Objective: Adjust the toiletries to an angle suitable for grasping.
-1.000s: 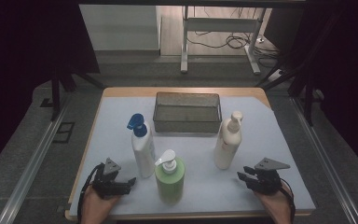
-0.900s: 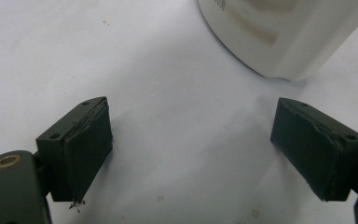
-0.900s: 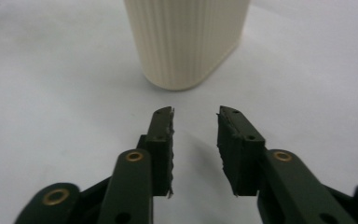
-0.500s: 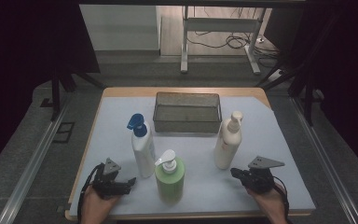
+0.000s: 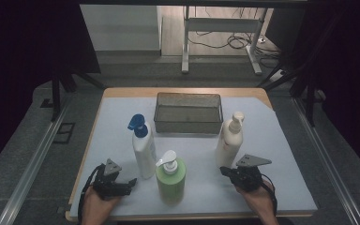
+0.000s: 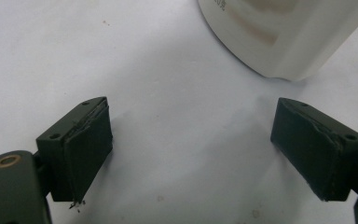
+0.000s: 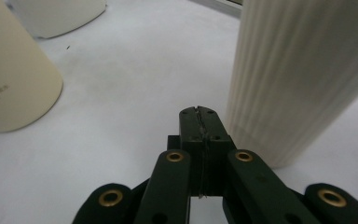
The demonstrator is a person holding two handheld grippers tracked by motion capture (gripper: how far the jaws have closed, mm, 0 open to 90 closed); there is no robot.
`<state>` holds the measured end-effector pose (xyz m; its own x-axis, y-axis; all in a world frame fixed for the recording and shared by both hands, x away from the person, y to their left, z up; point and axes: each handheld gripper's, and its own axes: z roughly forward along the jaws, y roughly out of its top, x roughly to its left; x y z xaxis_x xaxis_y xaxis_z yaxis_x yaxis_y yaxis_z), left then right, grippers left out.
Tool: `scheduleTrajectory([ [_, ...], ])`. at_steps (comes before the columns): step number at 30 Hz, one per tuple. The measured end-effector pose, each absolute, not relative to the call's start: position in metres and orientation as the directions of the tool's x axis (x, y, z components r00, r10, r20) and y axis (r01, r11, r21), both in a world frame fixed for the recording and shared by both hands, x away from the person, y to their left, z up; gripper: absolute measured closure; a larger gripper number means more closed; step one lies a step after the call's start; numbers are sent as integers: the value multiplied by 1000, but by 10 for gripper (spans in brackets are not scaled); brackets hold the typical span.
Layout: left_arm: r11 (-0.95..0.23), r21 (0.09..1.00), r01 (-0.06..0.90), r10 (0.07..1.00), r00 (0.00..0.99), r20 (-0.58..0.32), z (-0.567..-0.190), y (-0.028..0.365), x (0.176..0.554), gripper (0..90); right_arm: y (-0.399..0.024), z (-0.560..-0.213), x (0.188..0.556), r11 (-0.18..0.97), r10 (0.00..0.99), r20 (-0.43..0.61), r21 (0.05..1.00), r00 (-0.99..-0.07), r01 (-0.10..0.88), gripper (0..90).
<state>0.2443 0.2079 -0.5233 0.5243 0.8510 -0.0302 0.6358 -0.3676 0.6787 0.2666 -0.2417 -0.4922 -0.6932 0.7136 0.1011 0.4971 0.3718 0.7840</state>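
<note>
Three bottles stand on the white mat: a white spray bottle with a blue top (image 5: 143, 147), a green pump bottle (image 5: 171, 180) and a cream pump bottle (image 5: 228, 140). My left gripper (image 5: 132, 182) rests low at the front left, jaws open and empty, just left of the spray bottle's base (image 6: 279, 32). In the left gripper view the left gripper (image 6: 191, 149) has only bare mat between its pads. My right gripper (image 5: 223, 170) is shut on nothing, its tip (image 7: 199, 112) close beside the ribbed cream bottle (image 7: 303, 70), pointing left toward the green bottle (image 7: 9, 84).
A dark mesh basket (image 5: 188, 125) stands at the back middle of the mat, behind the bottles. The wooden table edge (image 5: 183, 91) runs behind it. Bare mat (image 5: 281, 140) lies right of the cream bottle, and dark floor surrounds the table.
My right gripper has slid left along the mat, up to the base of the cream bottle. The left gripper and the bottles have stayed put.
</note>
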Motion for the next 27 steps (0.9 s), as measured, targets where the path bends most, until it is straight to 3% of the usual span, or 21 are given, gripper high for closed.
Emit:
scheduleTrajectory([
  [27,-367,679,636,851,524,-30,-523,208,244,125,-228,-500,279,386,748,26,796,-663,467,896],
])
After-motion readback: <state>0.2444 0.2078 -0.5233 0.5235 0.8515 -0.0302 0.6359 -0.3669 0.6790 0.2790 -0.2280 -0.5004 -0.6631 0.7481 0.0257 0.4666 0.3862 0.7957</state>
